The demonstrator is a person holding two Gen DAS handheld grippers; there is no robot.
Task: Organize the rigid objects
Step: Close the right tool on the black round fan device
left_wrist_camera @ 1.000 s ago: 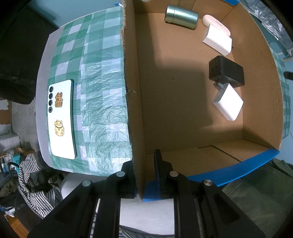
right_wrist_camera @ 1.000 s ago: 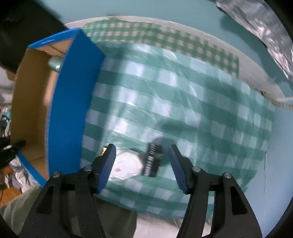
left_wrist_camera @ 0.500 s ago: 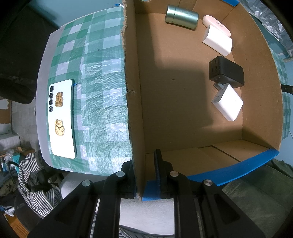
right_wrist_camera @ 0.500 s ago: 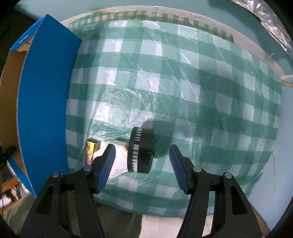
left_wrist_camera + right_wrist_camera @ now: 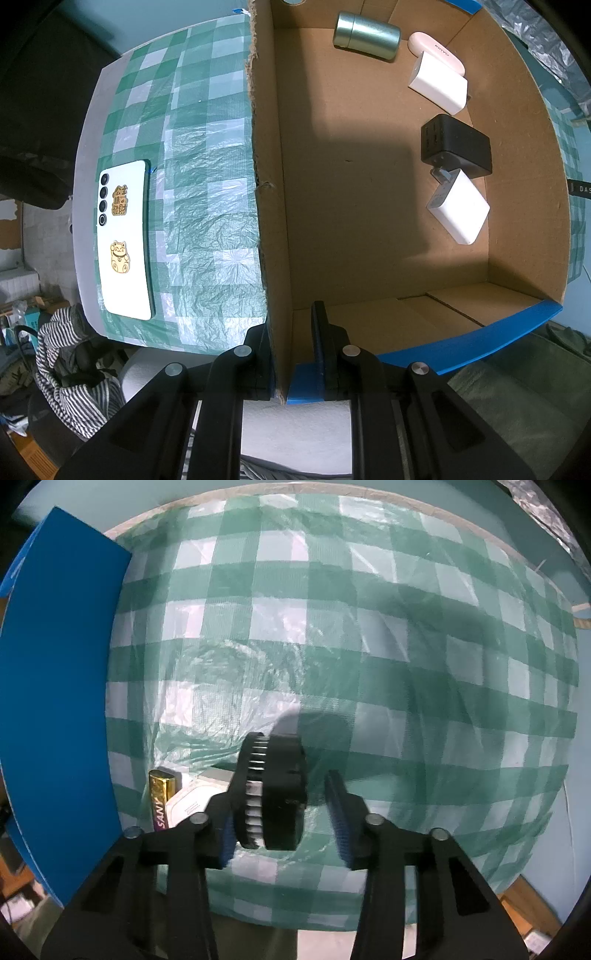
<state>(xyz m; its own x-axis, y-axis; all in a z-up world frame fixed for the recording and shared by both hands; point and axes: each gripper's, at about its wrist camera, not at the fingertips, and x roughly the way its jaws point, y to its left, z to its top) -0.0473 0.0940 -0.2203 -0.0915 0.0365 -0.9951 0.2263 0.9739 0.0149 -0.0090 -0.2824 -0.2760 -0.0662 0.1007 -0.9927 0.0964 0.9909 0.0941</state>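
My left gripper is shut on the near corner wall of the cardboard box. Inside the box lie a green metal tin, a pink case, two white chargers and a black adapter. My right gripper is open around a black round toothed object that stands on edge on the checked cloth; the left finger touches it and the right finger is apart from it. A gold battery and a white device lie just left of it.
A white phone with gold stickers lies on the green checked tablecloth left of the box. The box's blue outer wall stands left of my right gripper. Striped cloth lies beyond the table edge.
My right gripper has moved down and forward over the black round object, and its fingers have narrowed around it. My left gripper has stayed shut on the box wall.
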